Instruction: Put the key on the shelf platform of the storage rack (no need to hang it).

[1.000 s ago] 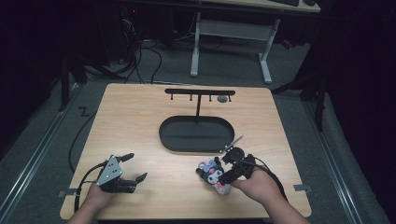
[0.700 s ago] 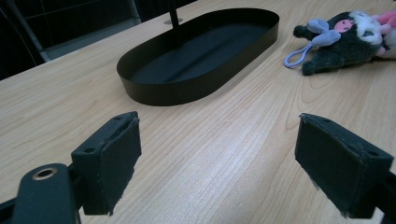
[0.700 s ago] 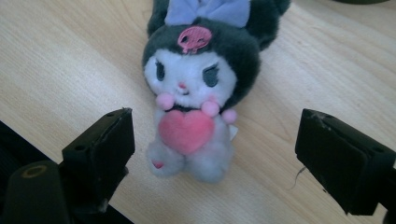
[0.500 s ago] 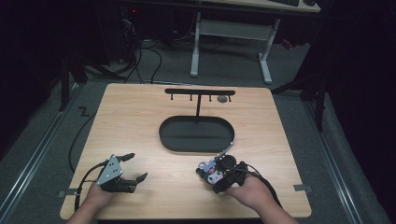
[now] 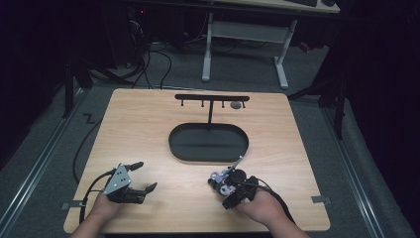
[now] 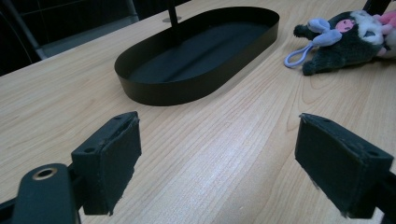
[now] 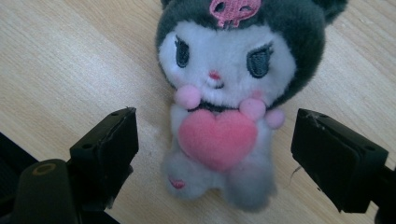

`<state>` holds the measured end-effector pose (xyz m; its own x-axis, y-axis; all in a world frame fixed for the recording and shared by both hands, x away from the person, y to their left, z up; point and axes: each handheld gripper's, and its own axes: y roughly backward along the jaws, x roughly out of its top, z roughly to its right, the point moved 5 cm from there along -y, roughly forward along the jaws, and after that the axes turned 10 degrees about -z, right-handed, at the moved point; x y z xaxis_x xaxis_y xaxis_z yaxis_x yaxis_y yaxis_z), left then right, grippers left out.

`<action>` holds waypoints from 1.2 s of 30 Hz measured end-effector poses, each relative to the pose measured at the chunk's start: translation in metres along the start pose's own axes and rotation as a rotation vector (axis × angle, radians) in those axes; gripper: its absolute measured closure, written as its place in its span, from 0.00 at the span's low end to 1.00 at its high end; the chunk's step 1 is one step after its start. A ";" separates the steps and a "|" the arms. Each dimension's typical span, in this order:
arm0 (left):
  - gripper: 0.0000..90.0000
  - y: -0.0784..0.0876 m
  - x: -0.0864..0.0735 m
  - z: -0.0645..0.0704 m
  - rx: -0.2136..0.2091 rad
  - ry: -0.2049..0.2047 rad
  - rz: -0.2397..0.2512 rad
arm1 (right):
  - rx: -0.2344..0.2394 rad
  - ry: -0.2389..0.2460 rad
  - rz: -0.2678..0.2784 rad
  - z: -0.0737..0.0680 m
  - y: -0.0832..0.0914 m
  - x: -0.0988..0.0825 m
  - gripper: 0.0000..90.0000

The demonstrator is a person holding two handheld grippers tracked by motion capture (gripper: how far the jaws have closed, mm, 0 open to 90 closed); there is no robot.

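A small plush toy (image 7: 224, 112) lies on its back on the wooden bench (image 5: 148, 134), near the front edge on the right side, just in front of the black oval tray (image 5: 178, 151). It has a dark hood with a pink skull patch, a white face and a pink heart on its chest, and a pale lilac loop at its head end points toward the tray. The right hand-held gripper (image 7: 215, 154) hangs right over it, the toy's body between the two black pads; the jaws have just been closing in a little but stand apart from the plush on both sides, so nothing is grasped yet. The person's right hand (image 5: 260, 206) holds it from the bench's front edge. The left hand-held gripper (image 6: 219, 163) rests low over bare wood at the front left, well apart from the toy, its jaws spread wide and released. Behind the tray stands a thin black T-shaped rack (image 5: 210, 99)
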<state>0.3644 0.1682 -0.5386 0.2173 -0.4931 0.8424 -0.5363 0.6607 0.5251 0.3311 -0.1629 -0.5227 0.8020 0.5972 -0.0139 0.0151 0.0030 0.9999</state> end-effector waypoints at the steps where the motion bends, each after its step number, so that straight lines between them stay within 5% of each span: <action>1: 0.17 0.000 0.000 0.000 0.000 0.000 0.000 | -0.001 0.002 0.001 0.000 -0.001 0.000 0.17; 17: 0.17 0.000 0.000 0.000 0.000 -0.002 -0.004 | -0.023 -0.003 -0.014 0.004 -0.009 -0.003 0.32; 27: 0.17 0.000 0.000 0.001 0.001 -0.006 -0.005 | -0.029 -0.014 0.004 0.003 -0.008 -0.003 0.50; 36: 0.17 -0.001 0.000 0.001 0.003 -0.004 -0.005 | 0.001 -0.013 0.025 0.004 0.004 0.000 0.52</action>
<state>0.3640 0.1675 -0.5392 0.2171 -0.4986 0.8392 -0.5373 0.6567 0.5292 0.3333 -0.1660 -0.5191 0.8099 0.5864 0.0115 -0.0051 -0.0126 0.9999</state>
